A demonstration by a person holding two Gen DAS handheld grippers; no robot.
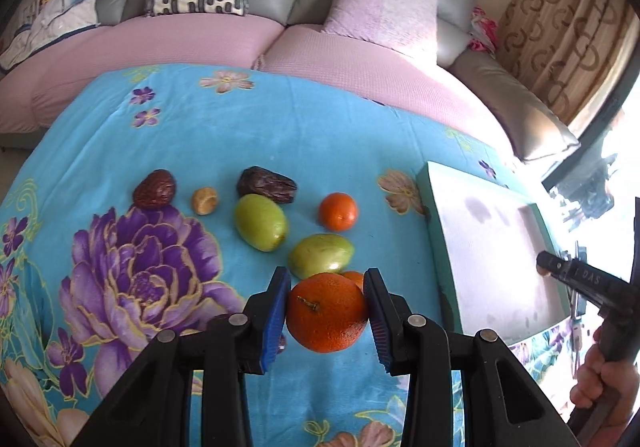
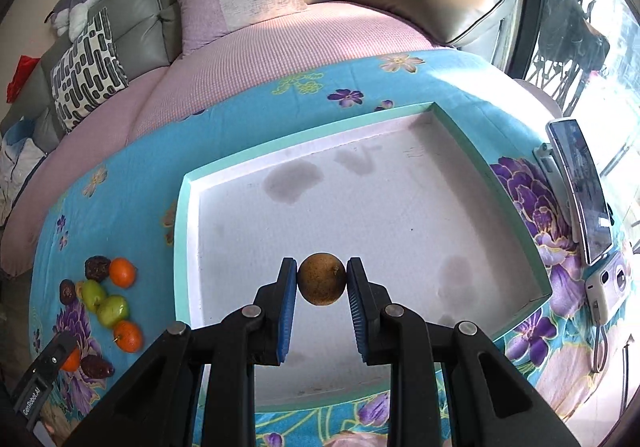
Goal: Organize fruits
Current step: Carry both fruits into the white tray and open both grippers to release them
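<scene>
My left gripper [image 1: 328, 285] is shut on an orange tangerine [image 1: 326, 315], held just above the blue floral cloth [image 1: 224, 127]. Beyond it lie two green fruits [image 1: 261, 222] [image 1: 321, 256], another tangerine [image 1: 338, 211], two dark dates [image 1: 155, 188] [image 1: 266, 184] and a small tan fruit [image 1: 204, 200]. A further orange fruit [image 1: 354, 277] peeks out behind the held one. My right gripper [image 2: 321, 271] is shut on a small round brown fruit [image 2: 321, 284] over the white tray with a teal rim [image 2: 182, 247], which holds no fruit. The fruit pile [image 2: 113, 311] lies left of the tray.
A phone on a stand [image 2: 580, 187] and a small white camera [image 2: 608, 287] stand right of the tray. A grey sofa with pink covers and cushions [image 1: 380, 7] runs along the table's far side. A person's hand [image 1: 604, 379] holds the right gripper's handle.
</scene>
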